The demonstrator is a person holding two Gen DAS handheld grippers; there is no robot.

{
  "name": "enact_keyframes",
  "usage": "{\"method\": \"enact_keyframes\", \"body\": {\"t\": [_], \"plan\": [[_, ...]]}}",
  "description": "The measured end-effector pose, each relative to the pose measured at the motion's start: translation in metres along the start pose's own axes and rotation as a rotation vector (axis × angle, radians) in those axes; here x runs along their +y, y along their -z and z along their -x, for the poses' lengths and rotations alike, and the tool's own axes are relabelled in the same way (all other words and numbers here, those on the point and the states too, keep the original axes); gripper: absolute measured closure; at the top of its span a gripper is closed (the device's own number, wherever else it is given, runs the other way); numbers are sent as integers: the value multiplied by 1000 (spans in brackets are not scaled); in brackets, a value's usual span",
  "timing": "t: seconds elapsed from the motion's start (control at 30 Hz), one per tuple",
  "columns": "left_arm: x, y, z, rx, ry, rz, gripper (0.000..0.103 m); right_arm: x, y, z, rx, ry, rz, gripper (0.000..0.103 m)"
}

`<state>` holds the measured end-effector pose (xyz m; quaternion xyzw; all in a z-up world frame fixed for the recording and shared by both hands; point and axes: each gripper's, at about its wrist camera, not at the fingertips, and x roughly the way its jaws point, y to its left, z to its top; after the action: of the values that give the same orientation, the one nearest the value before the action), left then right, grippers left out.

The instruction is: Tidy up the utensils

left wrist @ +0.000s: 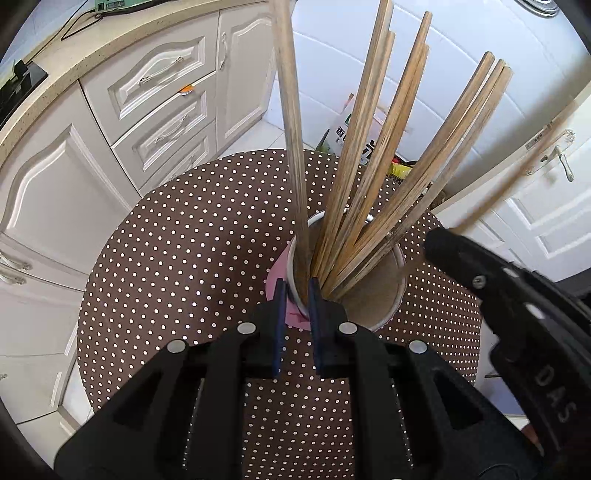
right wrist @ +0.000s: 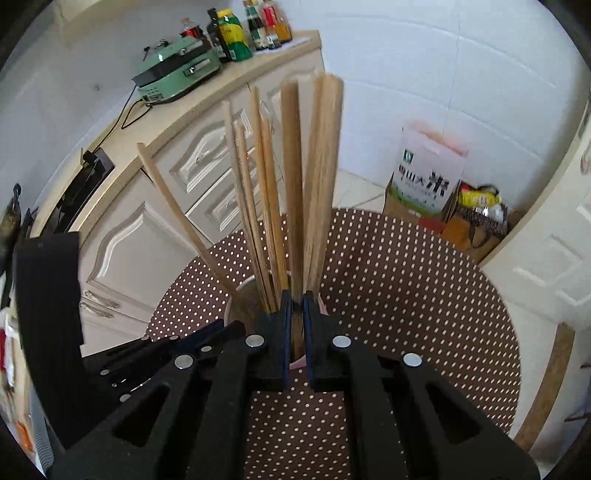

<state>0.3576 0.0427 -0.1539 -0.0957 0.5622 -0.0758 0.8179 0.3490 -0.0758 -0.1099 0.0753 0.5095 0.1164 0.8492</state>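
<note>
A paper cup, pink outside, stands on the round brown polka-dot table and holds several wooden chopsticks that fan upward. My left gripper is shut on the cup's near rim, one finger outside and one inside. My right gripper comes in from the right, shut on a single blurred chopstick. In the right wrist view that gripper sits just over the cup, and the held chopstick stands up between its fingers among the other chopsticks. The black left gripper body shows at the left.
Cream kitchen cabinets curve behind the table. On the counter stand a green appliance and several bottles. A rice bag and boxes sit on the floor by the wall. A white door is at the right.
</note>
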Motion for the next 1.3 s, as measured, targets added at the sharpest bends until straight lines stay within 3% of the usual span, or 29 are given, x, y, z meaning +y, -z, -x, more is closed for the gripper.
{"method": "enact_keyframes", "body": {"t": [0.03,0.1,0.13,0.17,0.5,0.63,0.67,0.7,0.73,0.77,1.3], "plan": [[0,0,0,0,1,0,91,-2,0,0,7,-5,-14,94],[1,0,0,-3,3,5,90,-5,0,4,7,0,-29,73],[1,0,1,-5,3,11,90,-6,1,8,-2,7,-35,56],[1,1,1,-7,3,14,90,-8,2,14,-17,6,-37,51],[-4,6,12,-22,-17,-4,90,-24,16,37,-31,11,-77,44],[-9,12,21,-27,-38,-41,89,-32,22,42,-33,-1,-108,36],[-10,14,24,-29,-44,-48,80,-33,24,44,-35,1,-113,34],[-11,15,27,-35,-48,-52,56,-35,25,46,-37,4,-117,32],[-12,17,34,-59,-59,-56,41,-36,27,48,-41,6,-122,29],[-13,19,43,-108,-69,-58,34,-36,30,51,-45,1,-125,26],[-29,49,91,-186,-123,-130,29,-42,60,90,-87,-3,-109,16]]}}
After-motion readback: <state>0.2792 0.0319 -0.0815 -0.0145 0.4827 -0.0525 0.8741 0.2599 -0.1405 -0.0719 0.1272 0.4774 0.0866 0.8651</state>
